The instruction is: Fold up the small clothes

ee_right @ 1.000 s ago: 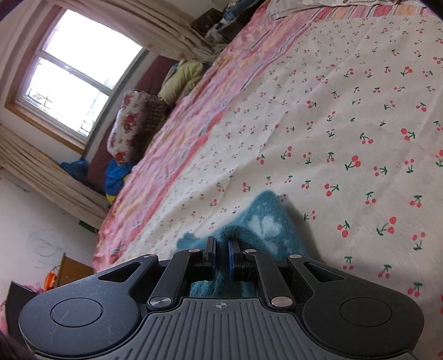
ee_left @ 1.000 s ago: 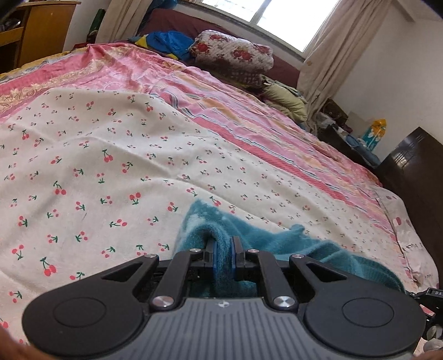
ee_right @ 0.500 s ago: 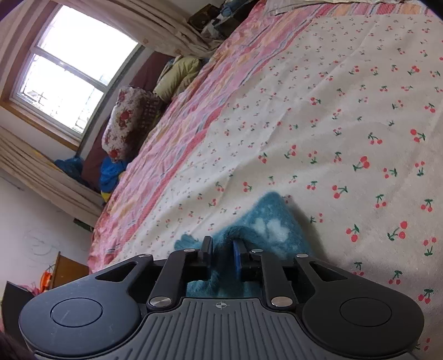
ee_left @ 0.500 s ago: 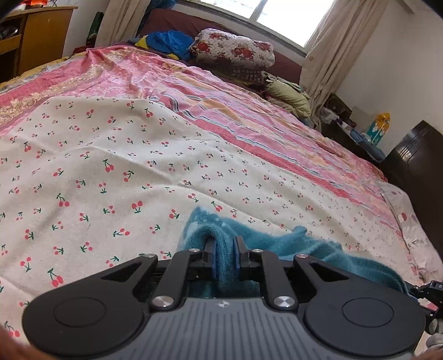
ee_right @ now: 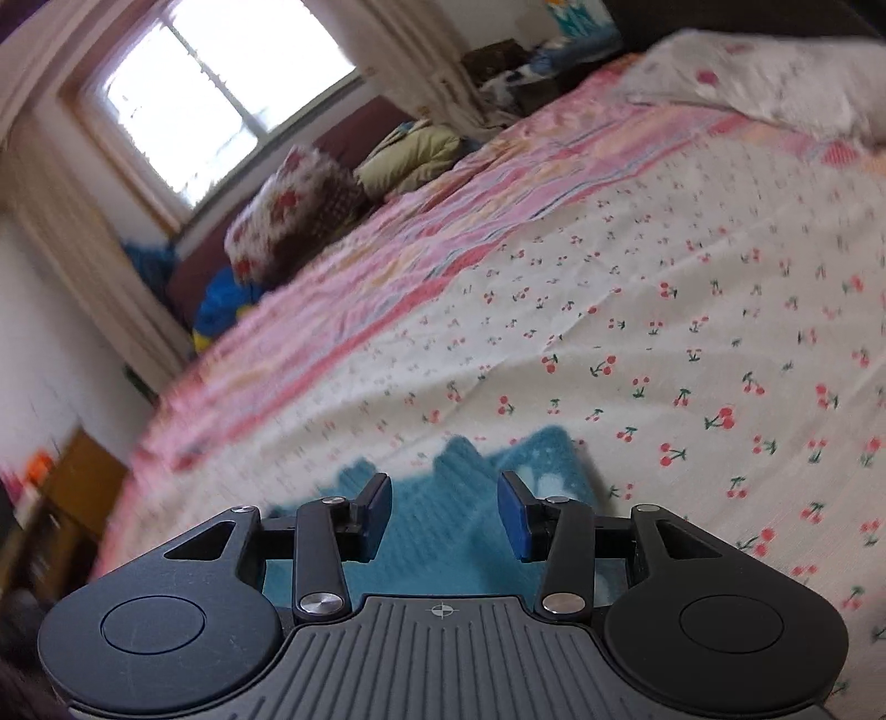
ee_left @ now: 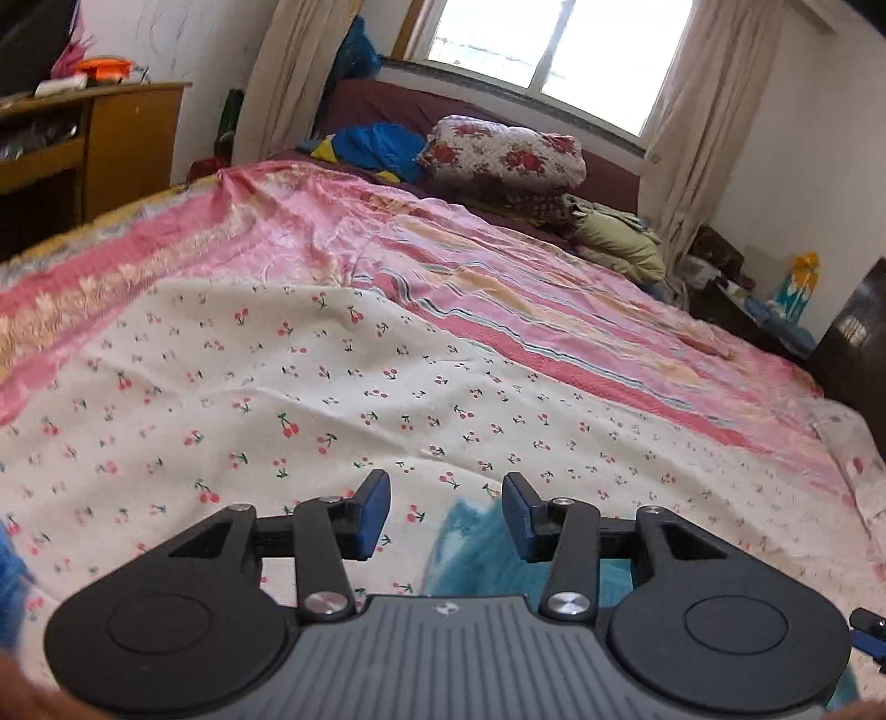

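Your left gripper has its jaws apart, and they have just been opening. The blue pads press on nothing; the corner of the teal fleece garment lies below the gap, nearer to the right pad, and it rests on the bed. Your right gripper is in the same condition: its jaws have also just been opening, and the pads stand clear of the cloth. In the right wrist view the teal garment spreads flat under the gripper, with a light pattern near its far right corner. This view is blurred, so I cannot say surely if the far edge is one layer or two.

I judge that you let both corners go here because the fold is laid down: the garment lies low and flat on the cherry-print sheet, not hanging from any pad. Both grippers point downward over the near edge of the bed, so the cloth could drop only a little and keep its shape.

Beyond the sheet is the pink striped bedcover. At the head of the bed a floral pillow sits below the window, with blue clothes beside it. A wooden desk stands on the left.
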`<state>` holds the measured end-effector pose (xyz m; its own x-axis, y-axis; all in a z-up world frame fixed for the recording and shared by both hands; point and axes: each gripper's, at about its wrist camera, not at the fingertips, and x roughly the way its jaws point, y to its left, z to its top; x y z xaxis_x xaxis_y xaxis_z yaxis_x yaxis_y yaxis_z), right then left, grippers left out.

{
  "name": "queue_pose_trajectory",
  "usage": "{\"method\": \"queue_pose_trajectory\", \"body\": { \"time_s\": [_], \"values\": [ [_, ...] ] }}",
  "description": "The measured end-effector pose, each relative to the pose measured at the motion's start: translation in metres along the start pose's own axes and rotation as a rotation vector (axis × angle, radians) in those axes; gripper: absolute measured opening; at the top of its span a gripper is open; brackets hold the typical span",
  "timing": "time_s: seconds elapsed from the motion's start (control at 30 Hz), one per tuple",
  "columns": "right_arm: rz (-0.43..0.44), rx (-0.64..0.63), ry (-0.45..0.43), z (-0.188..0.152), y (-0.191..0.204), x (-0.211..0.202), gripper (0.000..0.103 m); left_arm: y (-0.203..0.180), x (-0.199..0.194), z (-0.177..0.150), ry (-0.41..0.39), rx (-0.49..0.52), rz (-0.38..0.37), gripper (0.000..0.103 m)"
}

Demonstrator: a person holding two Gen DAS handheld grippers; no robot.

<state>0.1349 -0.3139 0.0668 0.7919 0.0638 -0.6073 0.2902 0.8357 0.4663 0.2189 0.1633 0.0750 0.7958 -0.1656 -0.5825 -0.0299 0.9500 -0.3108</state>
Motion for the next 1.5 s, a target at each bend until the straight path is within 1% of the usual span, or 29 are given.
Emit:
{"method": "queue_pose_trajectory", "body": {
  "time_s": [0.17, 0.27, 0.37, 0.47, 0.5, 0.53, 0.6, 0.67, 0.7, 0.77, 0.83, 0.87, 1.0, 1.17, 1.23, 1.27, 1.33, 1.4, 1.43, 1.5],
  "values": [
    [-0.074, -0.11, 0.021, -0.007, 0.007, 0.008, 0.043, -0.017, -0.005, -0.023, 0.017, 0.178, 0.02, 0.05],
    [-0.129, -0.174, 0.052, -0.011, 0.009, 0.017, 0.042, -0.025, 0.001, -0.036, 0.049, 0.222, 0.013, 0.05],
    [-0.147, -0.212, 0.091, -0.015, 0.009, 0.024, 0.038, -0.031, 0.01, -0.045, 0.09, 0.244, 0.014, 0.05],
    [-0.161, -0.263, 0.116, -0.016, 0.01, 0.028, 0.033, -0.037, 0.013, -0.051, 0.102, 0.283, 0.038, 0.05],
    [-0.162, -0.267, 0.118, -0.016, 0.01, 0.027, 0.025, -0.037, 0.012, -0.051, 0.1, 0.286, 0.038, 0.05],
    [-0.158, -0.267, 0.116, -0.014, 0.008, 0.025, 0.015, -0.037, 0.011, -0.051, 0.096, 0.286, 0.035, 0.05],
    [-0.145, -0.259, 0.085, -0.013, 0.005, 0.017, 0.011, -0.037, 0.005, -0.05, 0.076, 0.279, 0.02, 0.049],
    [-0.14, -0.237, 0.04, -0.01, 0.001, 0.006, 0.009, -0.034, -0.004, -0.048, 0.04, 0.266, -0.009, 0.049],
    [-0.136, -0.219, 0.028, -0.009, -0.001, 0.003, 0.008, -0.035, -0.005, -0.048, 0.031, 0.268, -0.01, 0.049],
    [-0.144, -0.189, 0.018, -0.008, -0.006, 0.003, 0.007, -0.037, -0.002, -0.05, 0.044, 0.294, 0.01, 0.049],
    [-0.174, -0.175, 0.046, -0.011, -0.01, 0.012, 0.007, -0.04, 0.011, -0.056, 0.107, 0.339, 0.063, 0.049],
    [-0.195, -0.193, 0.055, -0.014, -0.009, 0.017, 0.007, -0.04, 0.016, -0.059, 0.125, 0.352, 0.075, 0.05],
    [-0.244, -0.262, 0.061, -0.017, 0.003, 0.018, 0.009, -0.038, 0.008, -0.057, 0.11, 0.347, 0.086, 0.049],
    [-0.232, -0.335, -0.011, -0.018, 0.019, -0.01, 0.016, -0.036, -0.012, -0.059, 0.067, 0.376, 0.1, 0.049],
    [-0.221, -0.371, -0.023, -0.022, 0.022, -0.018, 0.017, -0.032, -0.014, -0.063, 0.081, 0.375, 0.101, 0.049],
    [-0.222, -0.377, -0.013, -0.024, 0.021, -0.018, 0.017, -0.03, -0.013, -0.065, 0.095, 0.378, 0.112, 0.049],
    [-0.232, -0.396, 0.037, -0.031, 0.019, -0.011, 0.017, -0.03, -0.01, -0.071, 0.11, 0.39, 0.121, 0.05],
    [-0.279, -0.446, 0.069, -0.04, 0.019, -0.002, 0.017, -0.033, -0.011, -0.073, 0.109, 0.406, 0.132, 0.05],
    [-0.292, -0.463, 0.066, -0.042, 0.019, -0.001, 0.017, -0.035, -0.013, -0.073, 0.107, 0.41, 0.14, 0.049],
    [-0.287, -0.449, 0.055, -0.041, 0.021, -0.006, 0.018, -0.039, -0.019, -0.072, 0.1, 0.421, 0.143, 0.049]
  ]
}}
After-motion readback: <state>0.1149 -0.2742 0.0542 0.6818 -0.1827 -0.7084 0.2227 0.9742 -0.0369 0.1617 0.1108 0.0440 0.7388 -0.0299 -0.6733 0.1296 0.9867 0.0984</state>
